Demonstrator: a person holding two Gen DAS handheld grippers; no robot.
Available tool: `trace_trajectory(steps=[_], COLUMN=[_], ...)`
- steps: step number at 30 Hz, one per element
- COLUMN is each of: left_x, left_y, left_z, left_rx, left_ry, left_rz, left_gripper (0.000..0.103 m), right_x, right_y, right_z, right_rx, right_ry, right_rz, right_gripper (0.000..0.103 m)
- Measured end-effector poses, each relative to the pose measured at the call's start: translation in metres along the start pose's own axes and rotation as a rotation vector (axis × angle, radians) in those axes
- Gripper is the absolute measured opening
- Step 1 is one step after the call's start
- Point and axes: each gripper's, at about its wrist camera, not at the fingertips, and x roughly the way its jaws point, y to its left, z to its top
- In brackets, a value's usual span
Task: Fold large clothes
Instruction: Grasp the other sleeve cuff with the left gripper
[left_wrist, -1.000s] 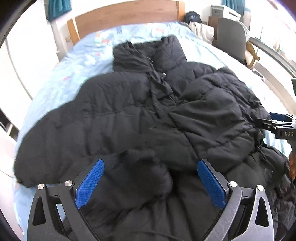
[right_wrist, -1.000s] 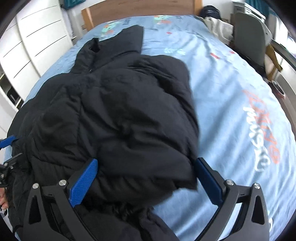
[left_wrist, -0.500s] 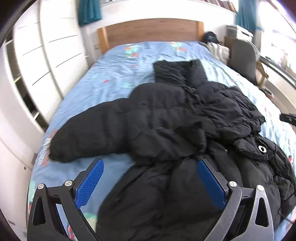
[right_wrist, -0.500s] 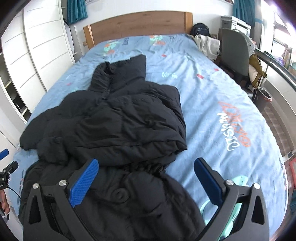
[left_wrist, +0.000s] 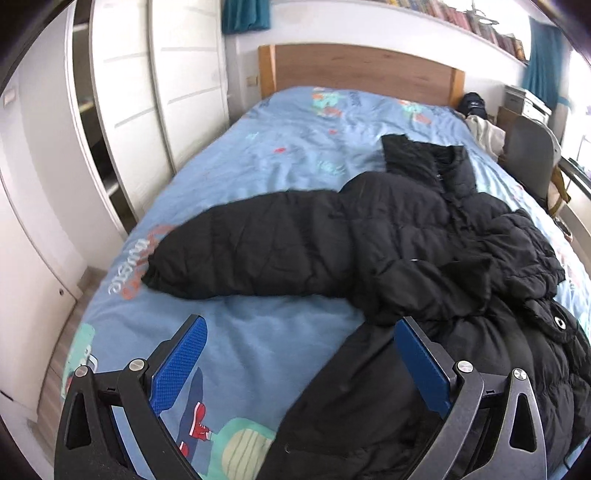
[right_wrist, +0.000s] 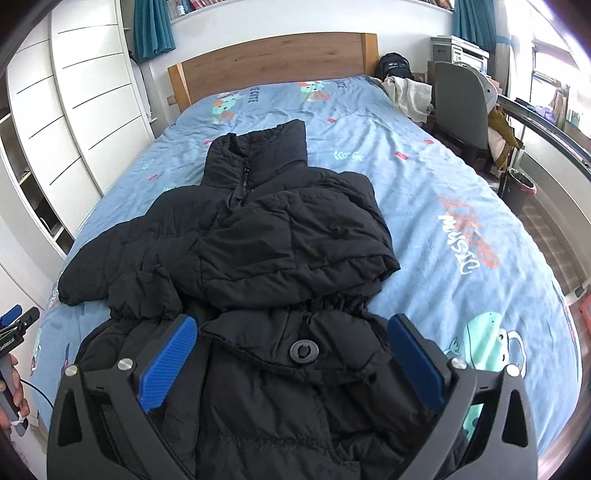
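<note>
Puffer jacket (right_wrist: 266, 258), black and long, lies on the blue printed bedsheet (right_wrist: 443, 192), collar toward the wooden headboard (right_wrist: 273, 62). Nearest to me, my right gripper (right_wrist: 291, 358) hangs over the lower skirt of the jacket with its blue pads spread wide and nothing between them; a round black snap (right_wrist: 304, 349) on a pocket flap sits in the gap below. My left gripper (left_wrist: 299, 365) is likewise spread wide and holds nothing; its left pad (left_wrist: 179, 365) is over bare sheet, its right pad over the jacket's lower edge. In the right wrist view, the tip of the left gripper and part of my left hand (right_wrist: 13, 391) show at the left border, beside the bed edge.

Further out, one sleeve is folded across the chest, forming a thick bundle above the gathered waist (right_wrist: 332, 306). The other sleeve (left_wrist: 251, 251) lies stretched out flat on the sheet, its cuff touching the printed lettering near the bed edge. The collar (right_wrist: 255, 155) stands open, zipper visible at its centre.

Beyond the bed: white wardrobe doors (left_wrist: 184, 74) along one side, a grey chair (right_wrist: 461, 107) with clothing draped nearby, a dark bin (right_wrist: 517, 192) on the floor, and teal curtains (right_wrist: 153, 26) at the far wall.
</note>
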Motion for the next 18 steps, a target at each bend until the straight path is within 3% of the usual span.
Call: trace_trajectory(steps=[3,10,18], left_x=[0.022,0.084,0.142], left_y=[0.02,0.096,0.195], left_z=[0.001,-0.003,-0.015], left_rx=[-0.062,-0.342,-0.745], left_ry=[0.028,0.106,0.127], left_rz=[-0.004,-0.026,-0.195], left_gripper=[0.1,0.1,0.099], right_x=[0.003,0.017,0.039], right_y=[0.0,-0.004,-0.006], right_z=[-0.002,-0.006,-0.008], right_rx=[-0.002,-0.001,-0.003], right_ry=[0.01,0.035,0.062], right_rz=[-0.011,-0.039,-0.044], right_gripper=[0.103,0.103,0.103])
